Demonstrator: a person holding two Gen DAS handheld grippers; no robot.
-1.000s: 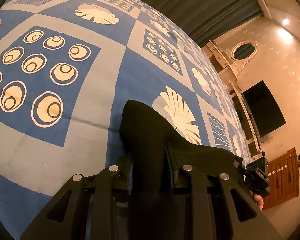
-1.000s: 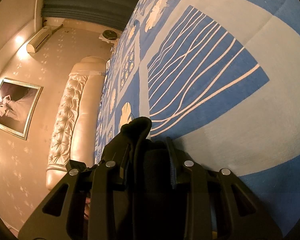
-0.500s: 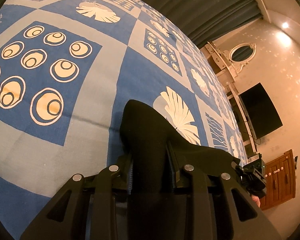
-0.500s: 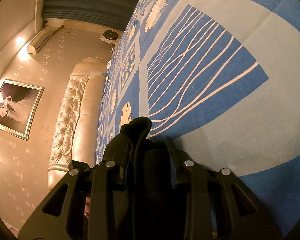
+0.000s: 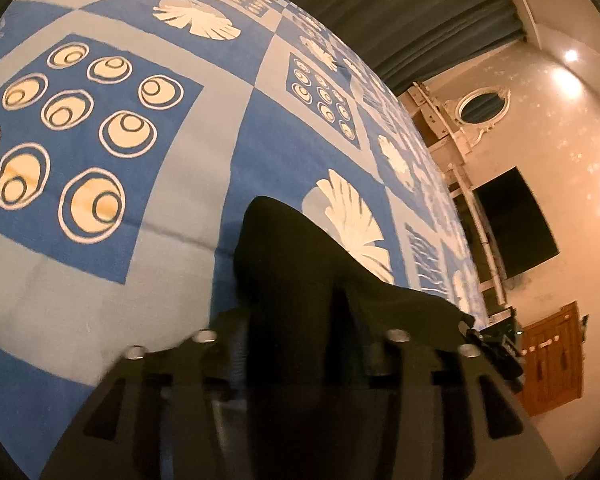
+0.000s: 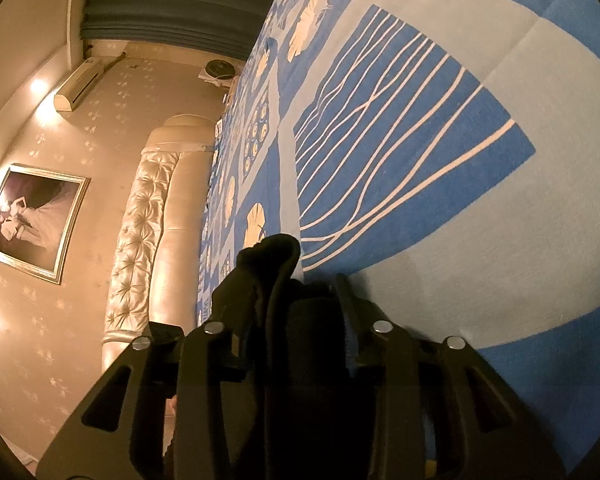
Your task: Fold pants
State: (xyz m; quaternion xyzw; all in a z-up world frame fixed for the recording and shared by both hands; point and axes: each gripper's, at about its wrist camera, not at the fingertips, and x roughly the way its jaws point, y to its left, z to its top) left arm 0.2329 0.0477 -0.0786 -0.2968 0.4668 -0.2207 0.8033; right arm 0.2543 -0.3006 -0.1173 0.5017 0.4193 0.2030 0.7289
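The black pants [image 5: 284,248] lie bunched on the blue and grey patterned bedspread [image 5: 100,280]. In the left wrist view a fold of them rises between the fingers of my left gripper [image 5: 292,304]. Its jaws are opening and stand wider than the cloth, which still sits between them. In the right wrist view another bunch of the pants [image 6: 276,252] stands up on the bedspread [image 6: 460,240]. It fills the gap of my right gripper [image 6: 300,292], whose jaws are starting to open while the pads still touch the cloth.
A tufted headboard [image 6: 140,240], a framed picture [image 6: 32,220] and an air conditioner [image 6: 80,84] lie off the bed's left. Dark curtains [image 5: 400,12] hang beyond the far edge. A black screen [image 5: 512,224] and a wooden cabinet [image 5: 552,360] stand at the right wall.
The left gripper's fingers have spread apart around the black cloth. The right gripper's fingers have widened slightly. Neither hand has shifted, and the pants stay where they were.
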